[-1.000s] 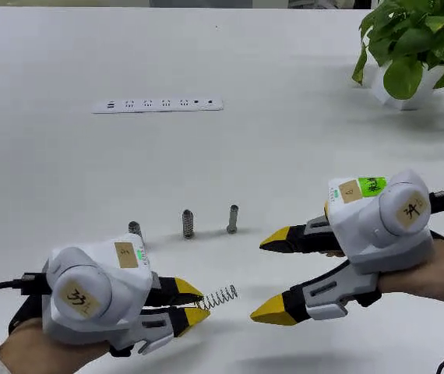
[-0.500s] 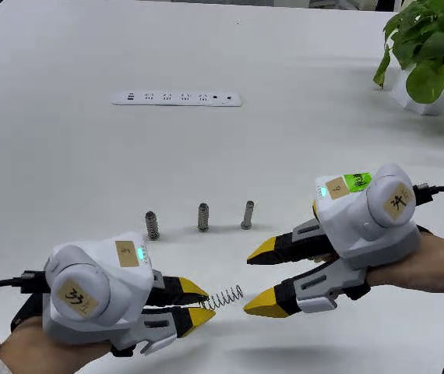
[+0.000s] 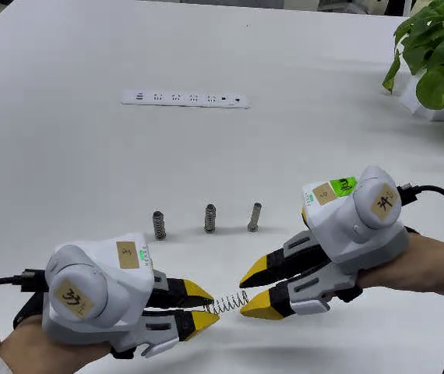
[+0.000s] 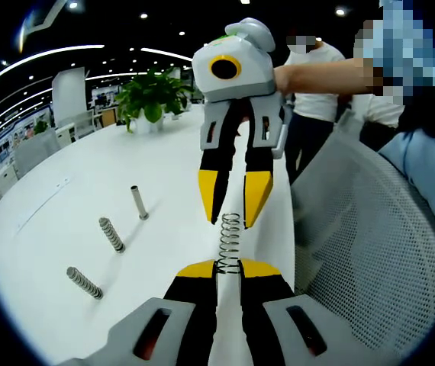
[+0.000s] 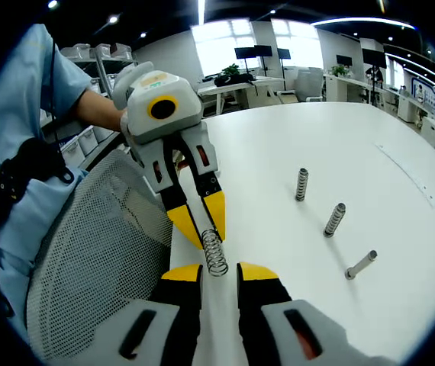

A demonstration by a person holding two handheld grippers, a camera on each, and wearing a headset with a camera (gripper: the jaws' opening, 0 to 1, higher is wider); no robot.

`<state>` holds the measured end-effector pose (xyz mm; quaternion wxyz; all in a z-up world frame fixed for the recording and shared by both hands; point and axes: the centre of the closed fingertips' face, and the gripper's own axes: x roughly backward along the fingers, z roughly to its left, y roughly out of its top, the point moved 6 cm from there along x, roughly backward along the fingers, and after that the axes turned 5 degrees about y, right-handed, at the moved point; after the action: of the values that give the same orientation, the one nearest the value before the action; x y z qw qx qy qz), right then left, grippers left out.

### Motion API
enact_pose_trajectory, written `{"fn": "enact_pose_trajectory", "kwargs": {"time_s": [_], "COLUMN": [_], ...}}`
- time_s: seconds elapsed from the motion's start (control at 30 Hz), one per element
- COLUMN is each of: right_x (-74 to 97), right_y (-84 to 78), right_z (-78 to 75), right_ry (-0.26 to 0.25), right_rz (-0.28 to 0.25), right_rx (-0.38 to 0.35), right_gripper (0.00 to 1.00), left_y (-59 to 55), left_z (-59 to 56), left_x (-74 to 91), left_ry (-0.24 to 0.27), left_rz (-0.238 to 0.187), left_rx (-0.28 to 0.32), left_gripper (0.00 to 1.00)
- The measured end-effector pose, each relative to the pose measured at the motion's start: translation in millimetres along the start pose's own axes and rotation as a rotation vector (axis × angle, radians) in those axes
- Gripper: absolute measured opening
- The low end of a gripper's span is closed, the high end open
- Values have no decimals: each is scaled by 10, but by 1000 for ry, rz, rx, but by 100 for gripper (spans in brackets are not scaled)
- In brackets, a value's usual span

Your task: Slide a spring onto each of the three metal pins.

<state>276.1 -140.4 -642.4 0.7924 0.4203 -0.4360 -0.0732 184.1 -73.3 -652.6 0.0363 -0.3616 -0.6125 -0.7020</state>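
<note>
My left gripper (image 3: pixel 204 305) (image 4: pixel 229 267) is low over the white table (image 3: pixel 89 171), shut on one end of a loose spring (image 3: pixel 228 302) (image 4: pixel 230 238) that sticks out level to the right. My right gripper (image 3: pixel 253 292) (image 5: pixel 219 271) faces it, open, with its yellow fingertips on either side of the spring's (image 5: pixel 215 252) free end. Behind them stand three pins in a row. The left pin (image 3: pixel 159 225) and the middle pin (image 3: pixel 210 218) each wear a spring. The right pin (image 3: pixel 255 216) (image 5: pixel 361 264) (image 4: pixel 138 202) is bare metal.
A white power strip (image 3: pixel 185 99) lies farther back on the table. A potted plant (image 3: pixel 434 54) stands at the far right corner. A black cable (image 3: pixel 440 226) trails from the right gripper. A mesh chair (image 5: pixel 88 267) shows beyond the table's near edge.
The right gripper has come down and left towards the left gripper, its jaws narrower, and now straddles the spring's free end. The left gripper has held still with the spring.
</note>
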Motion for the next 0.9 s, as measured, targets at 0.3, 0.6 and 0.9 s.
{"fn": "enact_pose_trajectory", "kwargs": {"time_s": [0.3, 0.6, 0.9], "right_x": [7, 25, 66], "right_y": [-18, 5, 34], "right_z": [20, 40, 58], "right_ry": [12, -5, -32], "right_rz": [9, 35, 61], "right_rx": [-4, 14, 32], "right_gripper": [12, 11, 11], "left_y": [6, 23, 52], "left_z": [1, -7, -7], "left_x": [-2, -25, -65], "left_ry": [-5, -14, -23], "left_rz": [0, 10, 26], "left_rx": [-3, -5, -10], "left_gripper": [10, 10, 10]}}
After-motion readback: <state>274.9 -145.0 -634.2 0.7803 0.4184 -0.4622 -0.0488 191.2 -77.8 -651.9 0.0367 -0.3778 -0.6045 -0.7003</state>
